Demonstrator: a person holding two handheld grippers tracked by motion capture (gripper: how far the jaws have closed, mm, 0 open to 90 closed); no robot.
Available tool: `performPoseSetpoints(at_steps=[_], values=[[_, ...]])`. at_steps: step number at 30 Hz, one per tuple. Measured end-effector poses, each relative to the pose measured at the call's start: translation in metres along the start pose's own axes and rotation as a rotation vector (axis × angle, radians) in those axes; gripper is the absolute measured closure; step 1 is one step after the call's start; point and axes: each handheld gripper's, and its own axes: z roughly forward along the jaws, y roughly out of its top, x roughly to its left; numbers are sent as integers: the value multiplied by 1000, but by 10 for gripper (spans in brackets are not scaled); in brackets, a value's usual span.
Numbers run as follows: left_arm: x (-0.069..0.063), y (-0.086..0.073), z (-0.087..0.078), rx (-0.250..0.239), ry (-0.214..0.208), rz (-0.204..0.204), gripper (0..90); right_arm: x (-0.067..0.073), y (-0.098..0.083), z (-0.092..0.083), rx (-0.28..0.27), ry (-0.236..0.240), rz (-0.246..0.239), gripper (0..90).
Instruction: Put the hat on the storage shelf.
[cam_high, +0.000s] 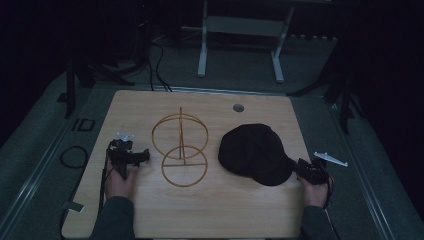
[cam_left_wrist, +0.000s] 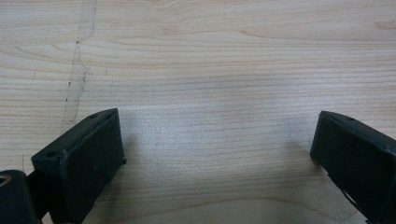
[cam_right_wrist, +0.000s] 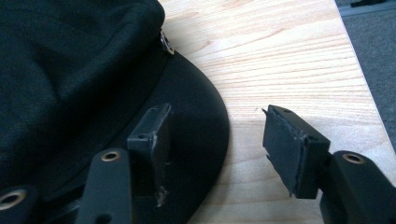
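A black cap (cam_high: 255, 152) lies on the right half of the wooden table (cam_high: 210, 215), with a gold wire stand (cam_high: 181, 147) just to its left near the middle. The right tool (cam_right_wrist: 219, 149) has its jaws apart at the cap's brim (cam_right_wrist: 201, 140), one above it and one over bare wood. The left tool (cam_left_wrist: 217, 149) sits at the table's left, jaws wide apart over bare wood.

A black cap (cam_high: 255, 152) lies on the light, wood-grained table (cam_high: 225, 210). The wire stand (cam_high: 181, 150) is golden-orange. Both tongs, left (cam_high: 145, 154) and right (cam_high: 291, 161), are black; the floor (cam_high: 235, 60) is grey.
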Motion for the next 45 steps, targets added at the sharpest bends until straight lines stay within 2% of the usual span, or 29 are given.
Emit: performPoseSetpoints(at_steps=[6, 15, 22, 34, 39, 45], values=[[0, 0, 0, 0, 0, 0, 21, 5, 0, -1, -1, -13, -29, 462], [0, 0, 0, 0, 0, 0, 21, 7, 1, -2, 7, -13, -42, 471], [0, 0, 0, 0, 0, 0, 22, 12, 5, -3, 27, -22, -89, 470], [0, 0, 0, -1, 0, 0, 22, 22, 12, -4, 58, -3, -164, 470], [0, 0, 0, 1, 0, 0, 22, 24, 14, -7, 63, 13, -184, 468], [0, 0, 0, 0, 0, -1, 22, 26, 16, -9, 73, 11, -208, 468]])
